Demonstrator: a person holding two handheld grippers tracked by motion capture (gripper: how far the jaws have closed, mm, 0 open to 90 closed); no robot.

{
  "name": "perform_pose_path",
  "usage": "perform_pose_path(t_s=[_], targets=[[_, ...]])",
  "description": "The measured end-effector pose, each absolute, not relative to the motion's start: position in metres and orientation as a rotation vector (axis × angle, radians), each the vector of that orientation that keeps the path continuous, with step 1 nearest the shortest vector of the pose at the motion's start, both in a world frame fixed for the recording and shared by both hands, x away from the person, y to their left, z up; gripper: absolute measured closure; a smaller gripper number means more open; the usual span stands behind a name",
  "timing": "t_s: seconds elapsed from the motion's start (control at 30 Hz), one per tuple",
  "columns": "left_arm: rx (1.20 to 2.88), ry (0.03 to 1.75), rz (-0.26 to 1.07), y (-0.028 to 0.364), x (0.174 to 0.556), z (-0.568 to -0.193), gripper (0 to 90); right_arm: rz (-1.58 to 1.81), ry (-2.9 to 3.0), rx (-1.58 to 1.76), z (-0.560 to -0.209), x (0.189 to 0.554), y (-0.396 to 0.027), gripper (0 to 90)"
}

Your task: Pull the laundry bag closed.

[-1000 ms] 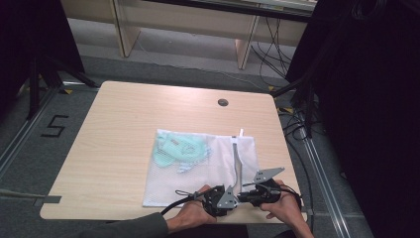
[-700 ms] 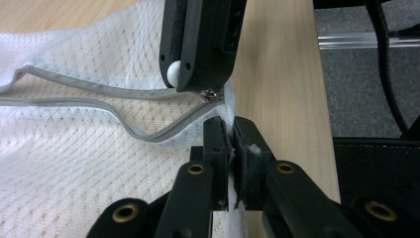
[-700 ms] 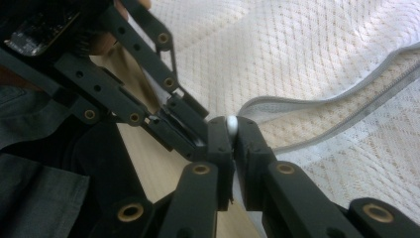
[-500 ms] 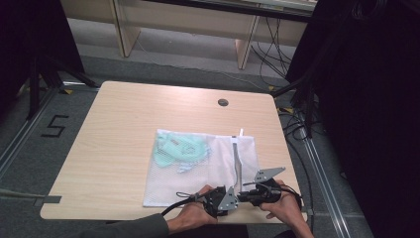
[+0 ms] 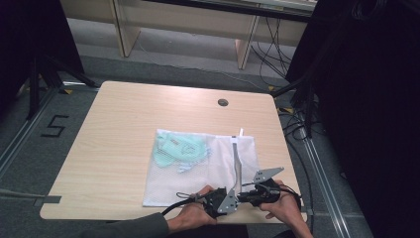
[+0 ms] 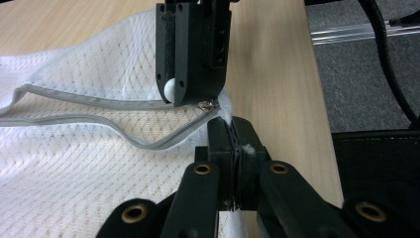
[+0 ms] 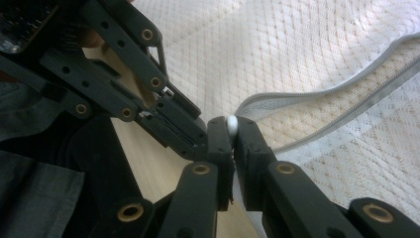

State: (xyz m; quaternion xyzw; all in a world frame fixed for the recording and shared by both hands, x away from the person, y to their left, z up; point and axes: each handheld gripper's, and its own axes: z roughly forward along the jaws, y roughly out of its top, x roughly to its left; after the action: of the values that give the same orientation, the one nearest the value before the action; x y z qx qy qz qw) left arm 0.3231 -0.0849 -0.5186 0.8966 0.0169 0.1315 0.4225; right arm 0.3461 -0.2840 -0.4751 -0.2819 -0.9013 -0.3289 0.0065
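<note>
A white mesh laundry bag (image 5: 198,171) lies on the table with a teal garment (image 5: 178,148) inside. Its grey zipper (image 5: 236,161) runs toward the near edge and gapes open (image 6: 99,111). Both grippers meet at the zipper's near end. My left gripper (image 5: 232,199) (image 6: 232,130) has just been closing and is now shut on the mesh at the bag's edge, beside the metal slider (image 6: 205,104). My right gripper (image 5: 243,196) (image 7: 231,126) is shut on the zipper's small white ball pull (image 7: 231,121) (image 6: 170,89). The two sets of jaws almost touch.
The light wooden table (image 5: 124,129) has a round cable hole (image 5: 223,102) at the back. The bag's near edge lies close to the table's front edge, where both hands rest. Black cables (image 5: 297,129) and a dark curtain are off the right side.
</note>
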Motion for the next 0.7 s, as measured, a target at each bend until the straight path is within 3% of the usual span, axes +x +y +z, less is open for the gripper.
perform_pose_path(t_s=[0.27,0.7], targets=[[2.236,0.1,0.231,-0.0844,0.3231,-0.5204,88.5,-0.981,-2.852,-0.857,-0.4798,0.3501,-0.2828,86.6],[2.231,0.126,0.196,-0.0827,0.3255,-0.5191,88.5,-0.949,-2.849,-0.871,-0.4803,0.3541,-0.2784,86.6]])
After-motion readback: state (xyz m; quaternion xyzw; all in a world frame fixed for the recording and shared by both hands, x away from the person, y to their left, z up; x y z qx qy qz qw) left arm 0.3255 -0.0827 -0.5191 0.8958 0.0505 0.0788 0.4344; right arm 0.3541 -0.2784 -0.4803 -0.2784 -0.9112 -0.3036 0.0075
